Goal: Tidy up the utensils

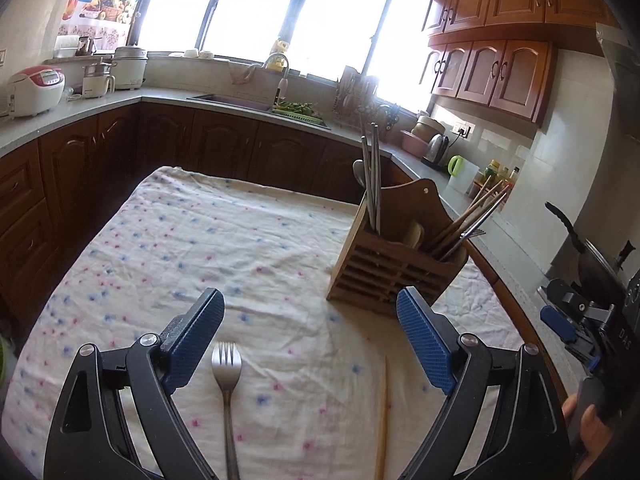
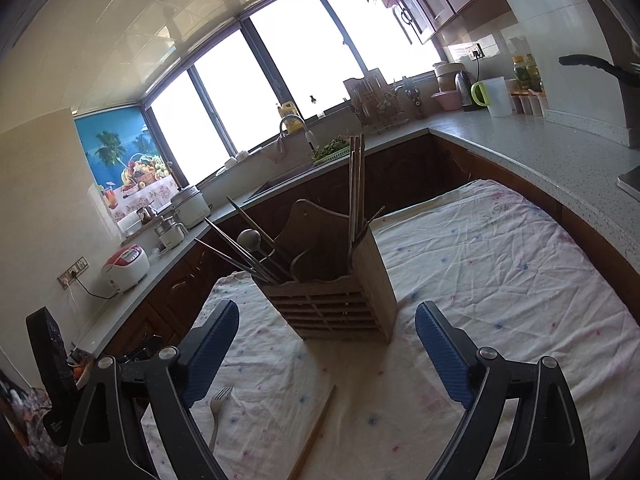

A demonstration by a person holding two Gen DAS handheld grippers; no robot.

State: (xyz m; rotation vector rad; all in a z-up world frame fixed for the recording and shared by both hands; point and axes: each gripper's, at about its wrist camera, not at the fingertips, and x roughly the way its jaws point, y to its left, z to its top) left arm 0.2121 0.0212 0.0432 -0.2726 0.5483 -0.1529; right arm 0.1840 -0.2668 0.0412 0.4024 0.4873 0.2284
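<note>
A wooden utensil holder (image 1: 394, 268) (image 2: 336, 300) stands on the cloth-covered table, filled with chopsticks, spoons and metal utensils. A metal fork (image 1: 227, 380) (image 2: 219, 404) lies flat on the cloth, tines pointing away. Beside it lies a wooden chopstick (image 1: 382, 420) (image 2: 316, 432). My left gripper (image 1: 310, 312) is open above the cloth, and the fork and chopstick lie between its blue pads without touching them. My right gripper (image 2: 326, 326) is open too, facing the holder, with nothing gripped. The right gripper's body also shows at the right edge of the left wrist view (image 1: 580, 328).
The table wears a white cloth with pink and blue dots (image 1: 200, 240) (image 2: 500, 280). Dark wooden cabinets and a grey counter (image 1: 80, 116) (image 2: 540, 152) wrap around it, carrying rice cookers, a kettle, jars and a sink. A pan handle (image 1: 568, 228) sticks out at the right.
</note>
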